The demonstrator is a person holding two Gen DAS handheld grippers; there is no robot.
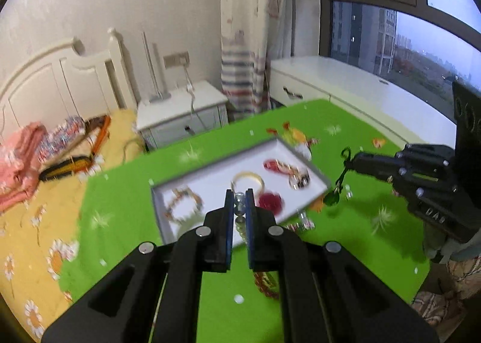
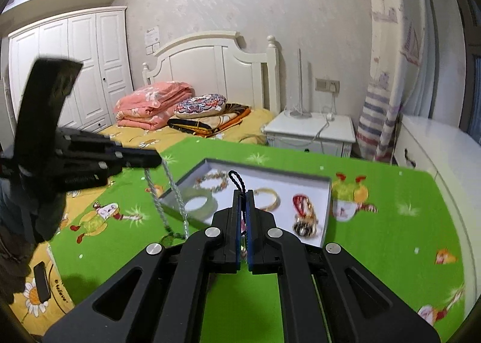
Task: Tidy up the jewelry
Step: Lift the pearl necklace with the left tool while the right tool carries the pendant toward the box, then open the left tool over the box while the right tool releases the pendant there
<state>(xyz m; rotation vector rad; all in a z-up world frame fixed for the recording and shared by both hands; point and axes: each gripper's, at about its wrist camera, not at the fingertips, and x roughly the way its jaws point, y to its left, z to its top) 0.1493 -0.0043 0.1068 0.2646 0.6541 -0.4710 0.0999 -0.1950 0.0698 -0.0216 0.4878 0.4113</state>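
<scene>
Nearest the left wrist lens, left gripper [image 1: 239,201] with jaws clamped on a silver bead chain [image 1: 239,216], held just above the near edge of the white tray [image 1: 210,173]. From the right wrist view, same chain [image 2: 168,192] hanging down in two strands from that gripper [image 2: 153,160], left of the tray [image 2: 326,207], its low end out of sight behind the right gripper's frame. Right gripper [image 2: 243,201] with jaws pressed together on a dark blue cord [image 2: 237,180], looped end poking up past the tips; seen from the left wrist, cord [image 1: 345,162] dangling with a green pendant [image 1: 331,199] just off the tray's right edge, over the green cloth [image 1: 360,237] on the table. Inside the tray: a beaded bracelet [image 2: 212,181], a pale green bangle [image 2: 200,204], a gold bangle [image 2: 267,197], a red piece with gold and dark beads [image 2: 305,213]. From the left wrist, also a dark red round piece [image 1: 270,201] in the tray. Amber beads [image 1: 266,284] on the cloth below the left jaws, partly hidden. Blurred throughout.
</scene>
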